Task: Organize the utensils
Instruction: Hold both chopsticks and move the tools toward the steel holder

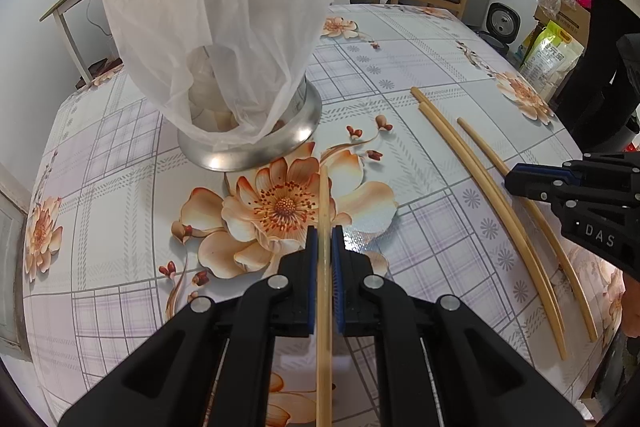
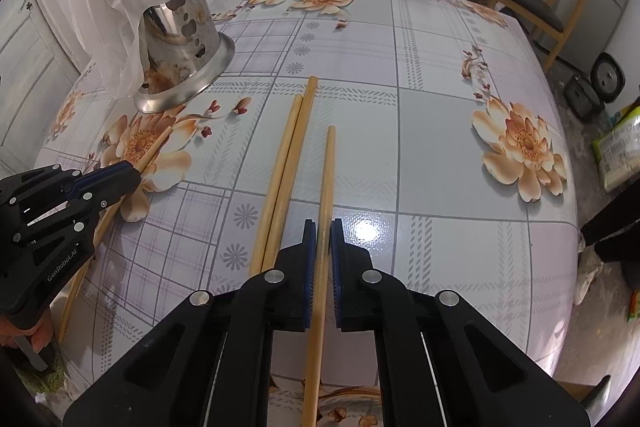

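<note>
Now I have each hand-held gripper clamped on one chopstick: left hand-held gripper (image 1: 325,247) pinching its chopstick (image 1: 323,203), right hand-held gripper (image 2: 323,247) pinching another chopstick (image 2: 327,179) above the surface (image 2: 440,167).

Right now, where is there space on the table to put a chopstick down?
The far right of the table, past the lone chopstick, is bare. It's crowded between the metal holder and the chopstick pair.

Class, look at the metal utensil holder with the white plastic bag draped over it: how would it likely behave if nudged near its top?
The metal utensil holder has a flared base, so it probably resists tipping. On the glossy tablecloth it may slide instead. The white plastic bag looks floppy and would likely just crumple.
</note>
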A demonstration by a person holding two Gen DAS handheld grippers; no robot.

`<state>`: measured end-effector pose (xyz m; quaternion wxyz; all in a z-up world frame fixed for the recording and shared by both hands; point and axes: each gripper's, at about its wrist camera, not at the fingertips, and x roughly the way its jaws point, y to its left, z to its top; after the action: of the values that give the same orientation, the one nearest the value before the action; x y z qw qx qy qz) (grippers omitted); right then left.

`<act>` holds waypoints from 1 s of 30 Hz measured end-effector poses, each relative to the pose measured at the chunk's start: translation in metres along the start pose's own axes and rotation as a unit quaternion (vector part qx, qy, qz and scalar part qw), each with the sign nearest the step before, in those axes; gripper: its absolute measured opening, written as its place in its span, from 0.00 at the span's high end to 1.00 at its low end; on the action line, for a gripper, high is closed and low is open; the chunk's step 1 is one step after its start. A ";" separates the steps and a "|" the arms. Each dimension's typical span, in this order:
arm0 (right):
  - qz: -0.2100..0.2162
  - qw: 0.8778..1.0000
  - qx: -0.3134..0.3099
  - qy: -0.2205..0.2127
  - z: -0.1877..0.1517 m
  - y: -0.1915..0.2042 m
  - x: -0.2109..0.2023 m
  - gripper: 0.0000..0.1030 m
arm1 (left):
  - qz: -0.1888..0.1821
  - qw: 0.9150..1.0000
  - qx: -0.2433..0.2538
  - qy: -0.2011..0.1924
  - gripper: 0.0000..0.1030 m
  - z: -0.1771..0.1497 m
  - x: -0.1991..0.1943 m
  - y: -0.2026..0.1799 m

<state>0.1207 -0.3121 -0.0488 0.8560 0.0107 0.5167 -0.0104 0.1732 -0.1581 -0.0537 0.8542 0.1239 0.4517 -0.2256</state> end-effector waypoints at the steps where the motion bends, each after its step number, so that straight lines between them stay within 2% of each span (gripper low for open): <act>1: 0.000 1.000 0.001 -0.001 0.000 0.000 0.000 0.94 | 0.000 1.000 0.000 -0.001 0.94 0.000 0.000 0.000; 9: 0.004 1.000 0.014 -0.003 0.001 -0.002 -0.001 0.95 | 0.008 1.000 -0.003 -0.005 0.94 -0.003 -0.002 0.001; 30: 0.018 1.000 0.013 0.004 -0.005 0.012 0.003 0.95 | 0.032 0.999 -0.039 -0.012 0.94 -0.017 -0.011 0.033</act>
<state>0.1185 -0.3002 -0.0536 0.8540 0.0307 0.5194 -0.0018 0.1722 -0.1190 -0.0543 0.8704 0.1021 0.4462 -0.1813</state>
